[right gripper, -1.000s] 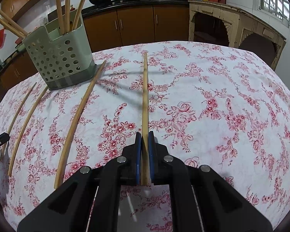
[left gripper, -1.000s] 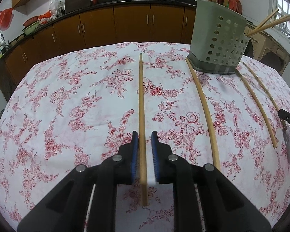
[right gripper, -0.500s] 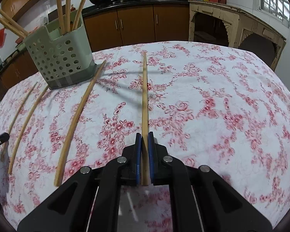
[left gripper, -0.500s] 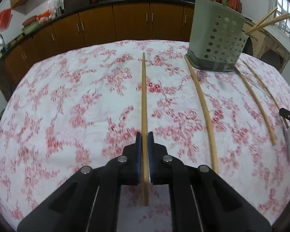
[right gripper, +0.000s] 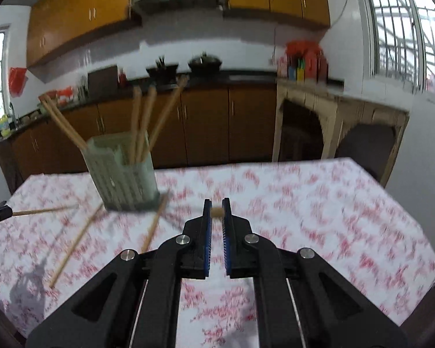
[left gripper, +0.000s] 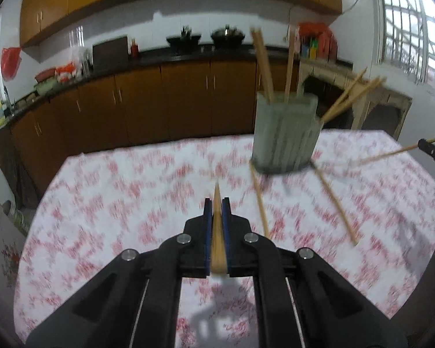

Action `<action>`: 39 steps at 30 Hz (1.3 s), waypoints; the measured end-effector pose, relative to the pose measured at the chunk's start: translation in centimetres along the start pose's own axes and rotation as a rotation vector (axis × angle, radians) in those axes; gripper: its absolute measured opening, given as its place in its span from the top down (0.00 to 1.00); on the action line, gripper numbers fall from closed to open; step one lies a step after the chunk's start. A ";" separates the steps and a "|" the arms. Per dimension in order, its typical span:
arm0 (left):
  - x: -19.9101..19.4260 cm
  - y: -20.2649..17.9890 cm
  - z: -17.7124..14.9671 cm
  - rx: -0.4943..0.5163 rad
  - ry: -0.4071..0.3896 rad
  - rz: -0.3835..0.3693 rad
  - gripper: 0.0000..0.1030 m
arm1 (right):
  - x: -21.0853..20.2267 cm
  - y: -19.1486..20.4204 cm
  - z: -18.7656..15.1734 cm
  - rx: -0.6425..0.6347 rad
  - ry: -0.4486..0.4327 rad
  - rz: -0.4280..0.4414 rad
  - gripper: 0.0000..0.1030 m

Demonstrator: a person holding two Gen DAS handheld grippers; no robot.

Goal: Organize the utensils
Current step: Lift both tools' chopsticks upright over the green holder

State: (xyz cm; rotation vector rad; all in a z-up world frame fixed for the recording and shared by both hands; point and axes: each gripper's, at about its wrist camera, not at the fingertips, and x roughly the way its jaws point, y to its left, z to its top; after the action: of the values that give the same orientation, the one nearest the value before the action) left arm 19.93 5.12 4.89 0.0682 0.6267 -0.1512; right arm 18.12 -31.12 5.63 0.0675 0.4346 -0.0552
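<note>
My left gripper [left gripper: 216, 203] is shut on a wooden chopstick [left gripper: 217, 232], lifted above the floral tablecloth [left gripper: 116, 203] and pointing forward. My right gripper [right gripper: 216, 203] is shut on another chopstick [right gripper: 217, 211], seen end-on at its fingertips. The green perforated utensil holder [left gripper: 285, 133] stands at the back right with several chopsticks in it; it also shows in the right wrist view [right gripper: 121, 171] at left. Two loose chopsticks [left gripper: 259, 200] lie on the cloth by the holder. The right gripper's chopstick [left gripper: 391, 153] shows at the left view's right edge.
Brown kitchen cabinets [left gripper: 159, 107] and a counter with woks run behind the table. A wooden side table [right gripper: 339, 127] stands at the back right. The table's far edge lies just behind the holder. Both views are motion-blurred.
Both grippers have lifted their chopsticks off the cloth and tilted up, so the kitchen wall fills the views. The left jaws closed on the chopstick a second ago.
</note>
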 end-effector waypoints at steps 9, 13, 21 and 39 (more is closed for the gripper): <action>-2.3 -0.1 3.5 -0.020 -0.095 -0.025 0.93 | -0.9 0.0 2.0 0.036 -0.056 0.046 0.93; -3.1 -0.4 4.3 -0.011 -0.113 -0.039 0.93 | -1.6 0.3 2.8 0.038 -0.070 0.065 0.93; -5.6 -2.6 7.7 0.012 -0.170 -0.138 0.93 | -4.2 0.9 6.9 0.076 -0.102 0.208 0.93; -4.2 -8.4 17.1 -0.040 -0.355 -0.112 0.93 | -2.3 6.2 13.8 0.048 -0.309 0.258 0.93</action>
State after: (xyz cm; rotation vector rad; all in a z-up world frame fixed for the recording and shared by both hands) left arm 25.05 -4.54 21.02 -0.0323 0.2786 -0.2529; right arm 22.27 -25.95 19.43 0.1593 0.1134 0.1764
